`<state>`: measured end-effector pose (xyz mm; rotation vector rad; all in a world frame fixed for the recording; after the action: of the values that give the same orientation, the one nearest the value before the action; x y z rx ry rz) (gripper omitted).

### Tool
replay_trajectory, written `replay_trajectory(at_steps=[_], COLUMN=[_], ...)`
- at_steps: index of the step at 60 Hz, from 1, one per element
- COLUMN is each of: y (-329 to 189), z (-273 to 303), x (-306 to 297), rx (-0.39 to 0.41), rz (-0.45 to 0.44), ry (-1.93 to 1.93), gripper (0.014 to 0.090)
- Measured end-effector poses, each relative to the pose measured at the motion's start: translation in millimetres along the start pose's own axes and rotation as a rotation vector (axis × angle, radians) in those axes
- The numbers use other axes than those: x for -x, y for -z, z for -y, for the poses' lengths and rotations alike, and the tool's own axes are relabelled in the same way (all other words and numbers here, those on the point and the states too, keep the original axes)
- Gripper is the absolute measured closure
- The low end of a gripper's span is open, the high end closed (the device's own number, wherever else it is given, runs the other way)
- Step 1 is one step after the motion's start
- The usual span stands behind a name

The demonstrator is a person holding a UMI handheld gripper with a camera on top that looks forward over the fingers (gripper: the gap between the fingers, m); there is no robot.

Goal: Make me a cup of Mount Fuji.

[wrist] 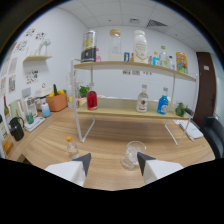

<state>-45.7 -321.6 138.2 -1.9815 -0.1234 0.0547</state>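
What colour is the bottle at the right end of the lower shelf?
Blue with a white cap, seen in the gripper view: the blue bottle.

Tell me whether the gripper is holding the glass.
No. The glass stands on the table between the open gripper fingers, with a gap at each side.

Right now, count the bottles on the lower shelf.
3: a red bottle at one end, a clear red-labelled bottle mid-shelf, and a blue bottle beside it. Others may be hidden.
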Motion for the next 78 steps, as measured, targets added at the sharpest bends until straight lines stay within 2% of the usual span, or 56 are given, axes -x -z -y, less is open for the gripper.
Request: replay_trajectory(at_steps=[7,16,36,40,50,59,69,78], y=[3.7,-10.2,-96.2,-114.7,-153.2,-165.9,-161.3,-130.5], z=[-5.3,34.4,118.4,123.6,121.2,118.9,119.7,129.4], x=[-51.3,-105.1,-173.9,-182.8,-195.2,-195.6,-193.9,-191.6], rx=[0.016,-0.047,-0.141,-0.134,-0.079,-0.064,-0.053,-0.088], rz=[-0.059,-0.102,-0.089,-0.09,-0.088,-0.076,-0.072,-0.076], ry=[-0.028,-0.044,-0.071,-0.074,-0.078,-0.057,-0.043,-0.05], gripper=[0.0185,0.0185,0.0202,0.0246,0.0443,0.0666,0.0677,0.0682])
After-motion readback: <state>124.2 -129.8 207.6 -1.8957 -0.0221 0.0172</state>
